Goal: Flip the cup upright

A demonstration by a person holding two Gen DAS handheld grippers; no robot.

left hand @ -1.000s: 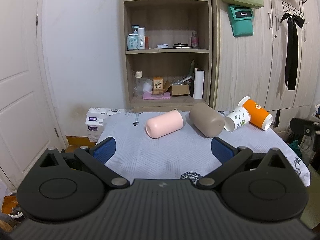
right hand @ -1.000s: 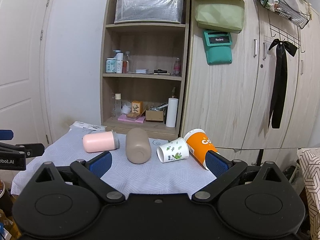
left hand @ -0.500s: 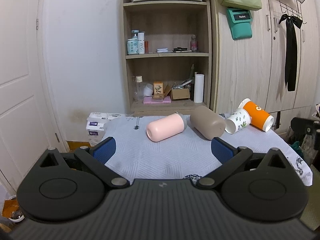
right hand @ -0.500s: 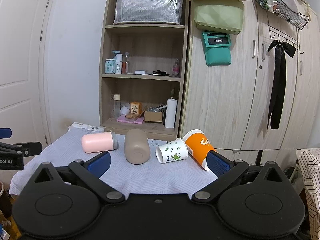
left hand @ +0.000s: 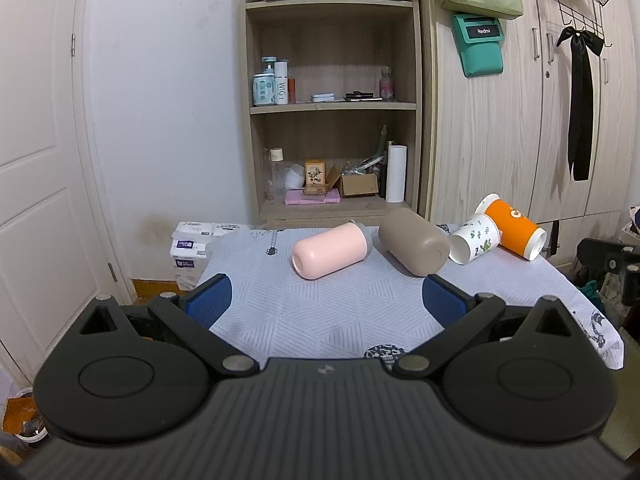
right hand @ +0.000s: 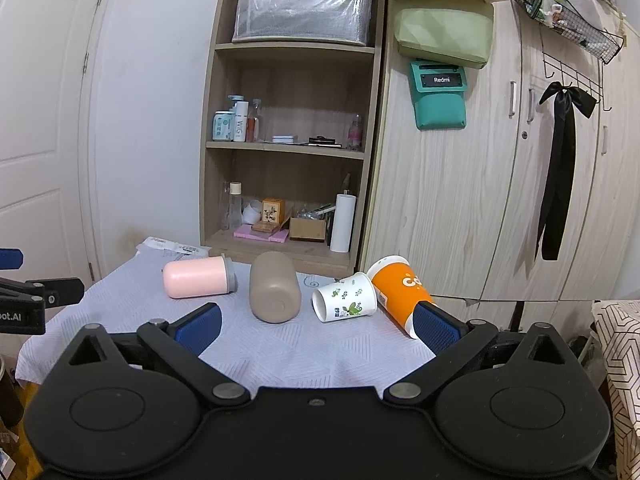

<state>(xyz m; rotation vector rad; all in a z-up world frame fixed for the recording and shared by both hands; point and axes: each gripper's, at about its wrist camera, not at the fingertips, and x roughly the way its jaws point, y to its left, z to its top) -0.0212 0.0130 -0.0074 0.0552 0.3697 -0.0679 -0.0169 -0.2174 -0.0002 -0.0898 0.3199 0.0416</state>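
Little has changed over the last second: both views have drifted slightly, the cups sitting a touch lower and nearer in the left view than a second ago, and none of the four cups has moved on the cloth. I judge the task barely begun, an approach with no cup yet chosen or touched.

The left hand-held gripper (left hand: 326,298) is spread wide with nothing between its blue pads, hanging short of the cups. The right hand-held gripper (right hand: 316,324) is likewise wide open and empty; its right pad overlaps the lower end of the orange cup (right hand: 396,292) in that view, though whether it touches I cannot tell.

All four cups lie on their sides in a row. Taking the brown cup (left hand: 414,246) as landmark: the pink cup (left hand: 330,252) lies just to its left, mouth end nearly meeting it; the white leaf-print cup (left hand: 474,244) lies just to its right, open mouth facing forward; the orange cup is beyond that, touching the white one.

The tabletop (left hand: 320,312) is covered with a pale patterned cloth. Behind the brown cup stands a wooden shelf unit (left hand: 332,108) with bottles and boxes, wardrobe doors (left hand: 492,140) to its right, and a white door (left hand: 40,160) far to its left.
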